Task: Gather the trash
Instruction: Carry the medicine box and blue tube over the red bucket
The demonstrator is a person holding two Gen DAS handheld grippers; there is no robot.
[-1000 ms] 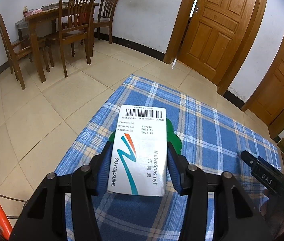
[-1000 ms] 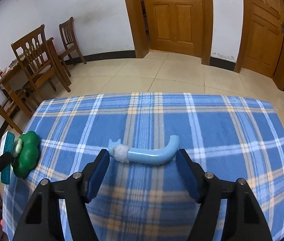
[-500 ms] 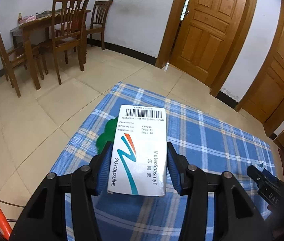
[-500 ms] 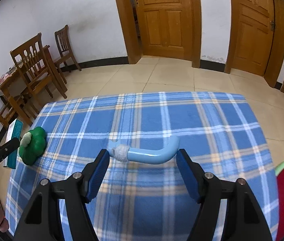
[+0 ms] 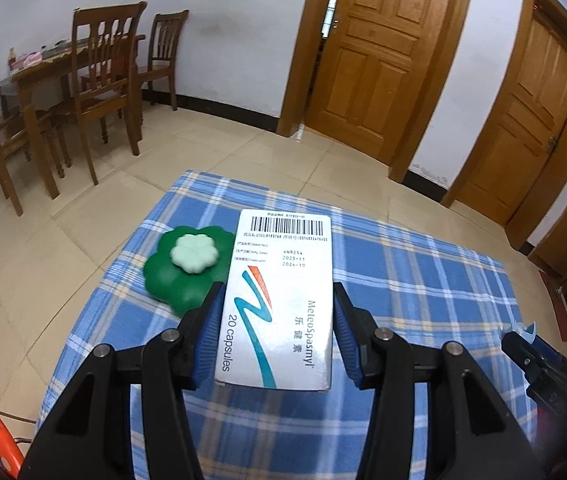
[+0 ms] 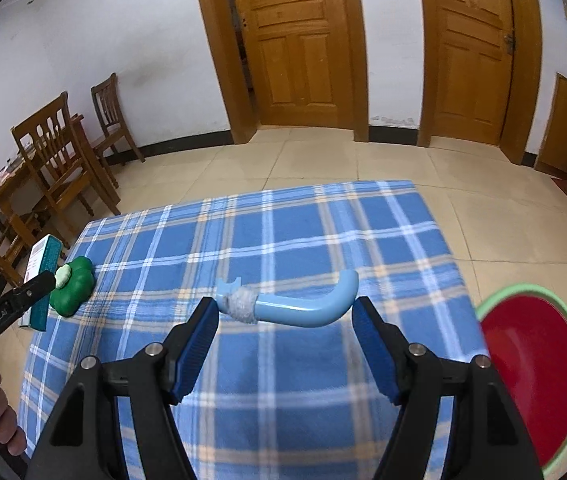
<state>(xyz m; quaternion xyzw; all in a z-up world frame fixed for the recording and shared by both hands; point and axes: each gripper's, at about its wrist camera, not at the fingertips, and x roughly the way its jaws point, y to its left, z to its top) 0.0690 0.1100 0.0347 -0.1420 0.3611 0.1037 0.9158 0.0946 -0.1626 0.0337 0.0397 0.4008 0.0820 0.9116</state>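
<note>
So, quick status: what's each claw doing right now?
Left gripper clamped on medicine box. Right gripper clamped on blue hook, ends against pads. Red basin at right. Nothing blocking.

A green flower-shaped toy (image 5: 187, 266) sits on the blue checked tablecloth (image 5: 423, 280) just left of the jaws and ahead of them. Farther ahead to the left, wooden chairs (image 5: 103, 80) surround a dining table (image 5: 39, 76). Wooden doors (image 6: 295, 40) stand closed straight beyond the jaws.
</note>
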